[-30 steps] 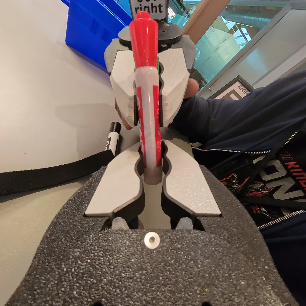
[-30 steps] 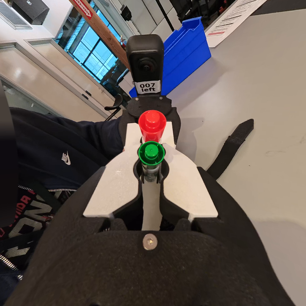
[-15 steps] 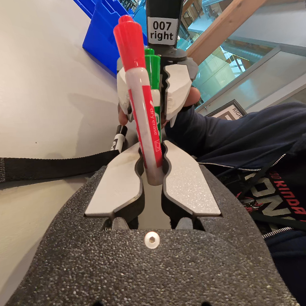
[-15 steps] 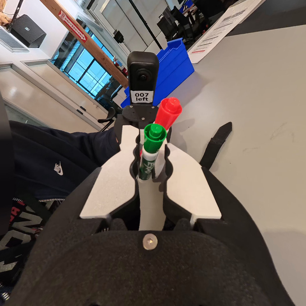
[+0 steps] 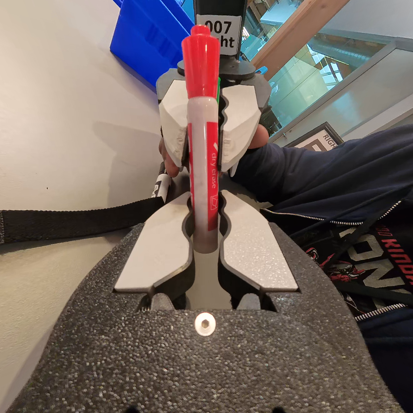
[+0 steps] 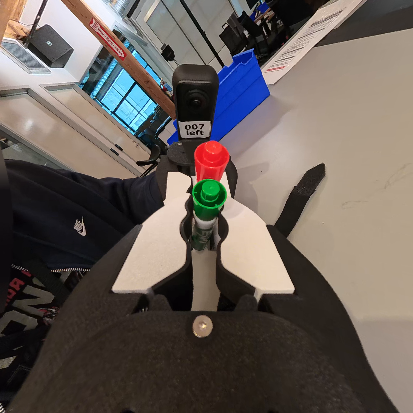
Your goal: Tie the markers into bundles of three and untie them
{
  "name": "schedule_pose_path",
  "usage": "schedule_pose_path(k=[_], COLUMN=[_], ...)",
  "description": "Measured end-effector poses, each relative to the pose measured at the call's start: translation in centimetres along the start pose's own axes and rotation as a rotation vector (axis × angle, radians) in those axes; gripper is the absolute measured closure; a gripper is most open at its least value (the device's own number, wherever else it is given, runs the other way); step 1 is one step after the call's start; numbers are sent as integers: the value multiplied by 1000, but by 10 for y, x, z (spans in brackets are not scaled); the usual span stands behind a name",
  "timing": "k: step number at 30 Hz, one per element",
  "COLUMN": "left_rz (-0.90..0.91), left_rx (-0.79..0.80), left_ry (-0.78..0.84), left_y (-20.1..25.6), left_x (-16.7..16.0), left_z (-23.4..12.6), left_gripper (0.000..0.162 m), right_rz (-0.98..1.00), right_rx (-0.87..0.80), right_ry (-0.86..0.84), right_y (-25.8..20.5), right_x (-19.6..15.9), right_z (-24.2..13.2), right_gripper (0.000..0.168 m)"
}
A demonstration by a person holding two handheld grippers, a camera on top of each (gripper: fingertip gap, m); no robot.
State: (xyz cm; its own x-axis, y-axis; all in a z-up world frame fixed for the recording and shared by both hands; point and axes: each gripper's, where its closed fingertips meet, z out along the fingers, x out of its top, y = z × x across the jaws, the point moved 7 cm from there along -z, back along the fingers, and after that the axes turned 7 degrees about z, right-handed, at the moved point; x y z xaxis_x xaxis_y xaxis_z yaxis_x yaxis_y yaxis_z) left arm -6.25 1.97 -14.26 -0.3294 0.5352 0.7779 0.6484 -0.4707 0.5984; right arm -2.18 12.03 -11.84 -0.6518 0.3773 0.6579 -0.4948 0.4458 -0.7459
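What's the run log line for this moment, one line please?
left gripper: shut on red marker | right gripper: shut on green marker | black strap, black marker: on table

Both views are brightly and evenly lit by daylight from the windows (image 6: 125, 93). Soft shadows are cast on the pale table (image 5: 55, 111) beneath the tools. Strong wide-angle bending is seen at the edges, where straight frames are curved. The near foam housing is slightly softened, and mild glare is caught on the glass partitions (image 5: 312, 73).
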Motion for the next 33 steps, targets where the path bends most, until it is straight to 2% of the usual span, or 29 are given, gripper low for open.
schedule_pose_path(k=[4, 8, 13, 19, 22, 26, 33], left_rz=[-8, 2, 30, 81, 96, 115, 155], left_rx=[14, 28, 101, 231, 242, 254, 266], left_ry=[-5, 0, 2, -46, -78, -122, -161], left_y=[-1, -4, -15, -30, -33, -34, -33], left_x=[0, 2, 8, 10, 7, 5, 3], left_z=[-1, -6, -27, -50, -53, -53, -52], left_gripper=[143, 143, 143, 143, 143, 143, 143], right_rz=[5, -27, -122, -405, -607, -802, -892], right_rx=[-14, -59, -155, -445, -449, -420, -422], right_ry=[-2, -8, -38, -345, -472, -540, -664], right_y=[3, 5, 9, 21, 12, 2, 11], right_x=[0, 1, 3, -16, -28, -34, -41], right_z=[-1, -4, -13, -18, -18, -18, 1], right_gripper=[147, 138, 137, 136, 132, 126, 129])
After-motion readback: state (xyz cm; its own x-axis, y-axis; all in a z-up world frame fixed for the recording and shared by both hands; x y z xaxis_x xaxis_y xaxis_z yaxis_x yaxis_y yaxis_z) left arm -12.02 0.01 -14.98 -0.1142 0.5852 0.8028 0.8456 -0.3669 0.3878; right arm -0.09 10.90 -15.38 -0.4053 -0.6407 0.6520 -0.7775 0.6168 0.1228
